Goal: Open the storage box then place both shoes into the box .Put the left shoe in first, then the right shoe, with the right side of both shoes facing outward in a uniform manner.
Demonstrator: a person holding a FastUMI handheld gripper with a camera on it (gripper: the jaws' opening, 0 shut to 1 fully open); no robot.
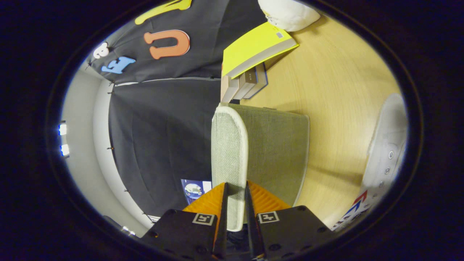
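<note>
Where fingers pinch it, box lid (230, 145) edge hidden by gripper (235, 197).

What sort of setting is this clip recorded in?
Most likely a staged recording booth, not a real home: black cloth wall behind a wooden table with props, a stack of books and a white shoe. The gripper pinches the fabric storage box's lid.
</note>
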